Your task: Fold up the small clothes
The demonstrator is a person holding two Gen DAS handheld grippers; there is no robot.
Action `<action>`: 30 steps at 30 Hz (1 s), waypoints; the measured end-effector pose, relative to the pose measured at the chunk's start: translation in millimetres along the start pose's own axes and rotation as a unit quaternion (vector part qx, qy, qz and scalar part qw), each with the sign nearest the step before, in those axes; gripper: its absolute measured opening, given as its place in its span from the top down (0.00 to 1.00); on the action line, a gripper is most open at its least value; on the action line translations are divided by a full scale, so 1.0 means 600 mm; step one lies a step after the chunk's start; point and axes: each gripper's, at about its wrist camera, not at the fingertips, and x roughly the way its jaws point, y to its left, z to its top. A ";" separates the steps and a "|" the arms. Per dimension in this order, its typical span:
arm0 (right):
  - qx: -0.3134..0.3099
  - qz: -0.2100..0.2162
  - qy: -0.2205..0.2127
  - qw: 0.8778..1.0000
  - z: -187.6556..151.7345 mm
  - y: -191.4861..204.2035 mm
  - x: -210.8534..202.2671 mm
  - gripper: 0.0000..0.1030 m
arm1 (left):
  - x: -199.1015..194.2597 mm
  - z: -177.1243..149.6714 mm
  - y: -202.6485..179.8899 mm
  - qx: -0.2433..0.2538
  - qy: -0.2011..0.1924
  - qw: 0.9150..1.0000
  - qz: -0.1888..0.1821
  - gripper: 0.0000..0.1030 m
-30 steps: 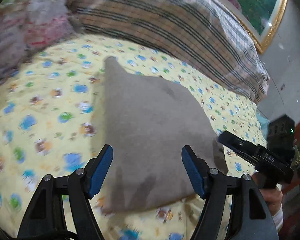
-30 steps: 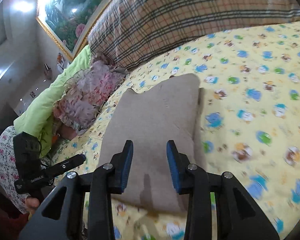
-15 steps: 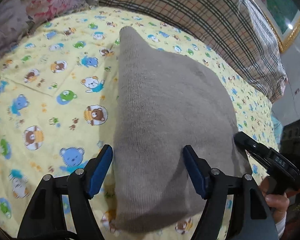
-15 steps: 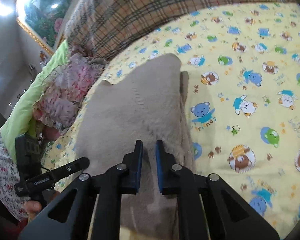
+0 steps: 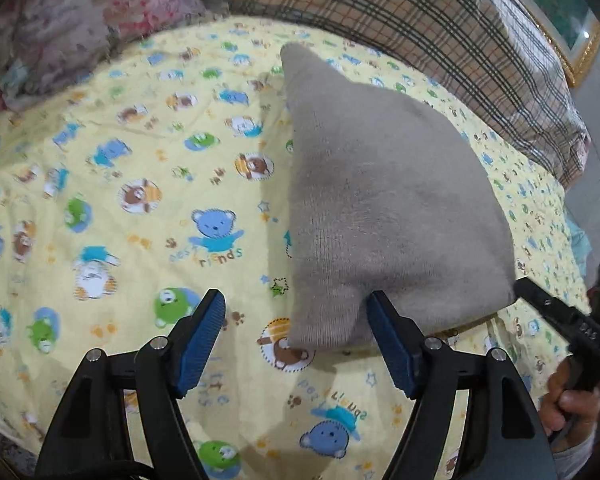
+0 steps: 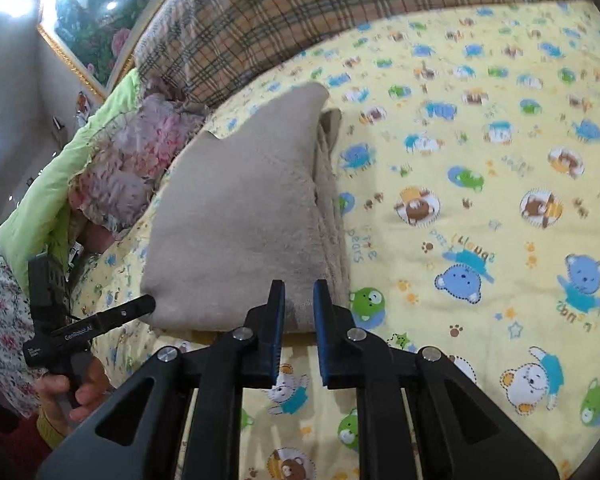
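Between the left gripper's [image 5: 294, 334] blue pads sits the near corner of the grey garment [image 5: 384, 208]; jaws stand wide, one pad just beside the cloth edge, the other well apart over bare sheet, so nothing is pinched. Right gripper [image 6: 299, 322] is at the garment's near edge w/ jaws narrow after closing down in the last sec; a slim gap shows btwn the pads and whether cloth is caught in it can't be told. Garment lies folded flat on the yellow cartoon-bear sheet [image 6: 480, 208], its layered edge showing in the right wrist view. A person's hand [image 6: 70, 388] grips the left tool's handle. Further out: plaid blanket [image 5: 440, 20] along the far side, floral bedding [image 6: 140, 152] w/ green quilt [image 6: 48, 196] beside it, framed picture [image 6: 88, 8] on the wall.
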 end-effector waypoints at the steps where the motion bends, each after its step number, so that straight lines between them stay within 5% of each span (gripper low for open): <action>1: -0.009 -0.001 -0.007 1.000 -0.001 0.008 -0.010 0.85 | -0.010 -0.005 -0.005 0.009 -0.008 1.000 0.010 0.29; 6: -0.028 -0.004 -0.031 0.999 -0.016 0.028 -0.048 0.77 | -0.049 -0.034 -0.015 0.016 -0.024 0.999 0.020 0.25; 8: -0.032 -0.009 -0.037 0.999 -0.032 0.034 -0.062 0.61 | -0.064 -0.051 -0.020 0.017 -0.027 0.999 0.022 0.21; 15: -0.063 -0.037 -0.049 0.996 -0.096 0.053 -0.088 0.55 | -0.090 -0.118 -0.036 0.055 -0.056 0.996 0.048 0.19; 22: -0.094 -0.056 -0.072 0.991 -0.168 0.067 -0.113 0.33 | -0.097 -0.175 -0.044 0.090 -0.065 0.991 0.080 0.17; 30: -0.112 -0.057 -0.065 0.990 -0.187 0.075 -0.112 0.21 | -0.117 -0.173 -0.035 0.077 -0.091 0.987 0.108 0.17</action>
